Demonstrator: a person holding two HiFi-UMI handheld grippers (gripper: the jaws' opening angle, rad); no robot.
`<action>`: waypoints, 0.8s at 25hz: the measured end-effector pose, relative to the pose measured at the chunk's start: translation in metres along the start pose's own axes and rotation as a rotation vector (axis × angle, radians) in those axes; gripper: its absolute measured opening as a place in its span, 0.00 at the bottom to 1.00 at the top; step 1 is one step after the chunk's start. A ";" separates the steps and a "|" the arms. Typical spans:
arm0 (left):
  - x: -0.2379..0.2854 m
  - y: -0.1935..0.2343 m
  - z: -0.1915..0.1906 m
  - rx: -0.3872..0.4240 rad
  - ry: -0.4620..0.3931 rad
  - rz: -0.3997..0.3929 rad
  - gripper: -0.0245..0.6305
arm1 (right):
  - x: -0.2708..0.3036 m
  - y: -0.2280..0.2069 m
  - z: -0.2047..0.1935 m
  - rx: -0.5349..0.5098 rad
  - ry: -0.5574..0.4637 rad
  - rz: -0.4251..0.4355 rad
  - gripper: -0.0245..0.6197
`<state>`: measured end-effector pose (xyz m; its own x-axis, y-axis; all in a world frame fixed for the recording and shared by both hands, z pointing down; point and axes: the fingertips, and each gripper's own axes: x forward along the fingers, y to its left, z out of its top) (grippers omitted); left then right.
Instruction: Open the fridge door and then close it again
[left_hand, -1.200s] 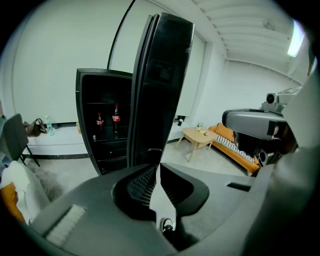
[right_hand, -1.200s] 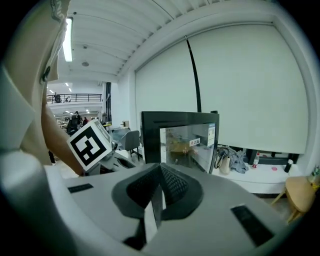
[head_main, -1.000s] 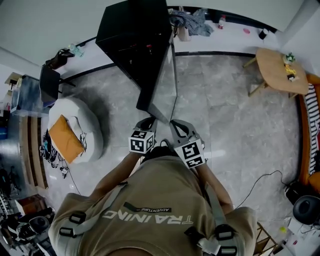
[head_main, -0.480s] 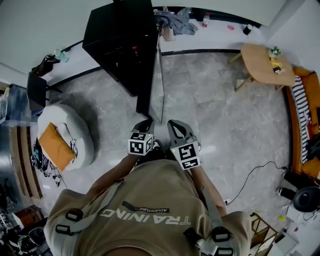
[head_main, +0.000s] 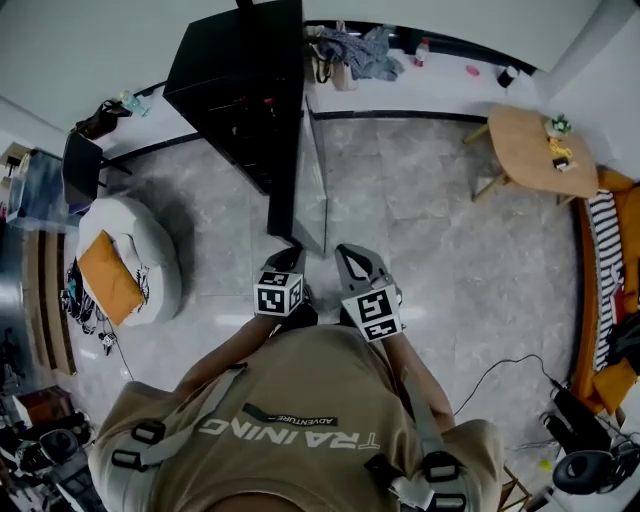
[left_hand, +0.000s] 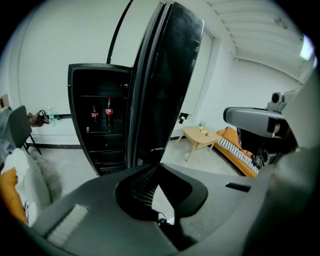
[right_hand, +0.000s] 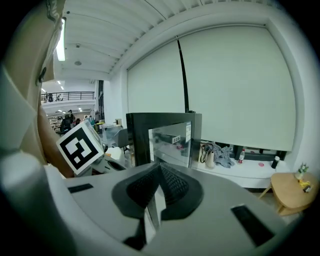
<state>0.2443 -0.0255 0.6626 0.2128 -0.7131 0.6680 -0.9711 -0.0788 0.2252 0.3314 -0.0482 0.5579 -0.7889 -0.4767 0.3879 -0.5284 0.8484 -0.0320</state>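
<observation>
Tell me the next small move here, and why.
Probably start swinging the door back toward the fridge, easing its free edge to the person's left. It already stands wide open, edge-on to the person, with the bottles inside exposed. The left claw and right claw both sit closed at that edge, so the opening step looks finished.

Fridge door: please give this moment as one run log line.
fridge door wide open | left gripper shut, tips near door edge, contact unclear | right gripper shut, empty
</observation>
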 end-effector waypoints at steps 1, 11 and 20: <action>0.002 -0.003 0.001 -0.005 -0.004 0.011 0.04 | -0.003 -0.005 -0.002 -0.006 0.002 0.011 0.03; 0.017 -0.031 0.005 -0.061 -0.031 0.085 0.04 | -0.030 -0.033 -0.022 -0.014 0.013 0.078 0.03; 0.034 -0.058 0.006 -0.038 -0.052 0.072 0.04 | -0.041 -0.058 -0.031 -0.024 0.001 0.093 0.03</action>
<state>0.3075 -0.0494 0.6674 0.1362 -0.7509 0.6462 -0.9787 -0.0007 0.2054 0.4044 -0.0707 0.5722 -0.8340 -0.3949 0.3853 -0.4448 0.8945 -0.0460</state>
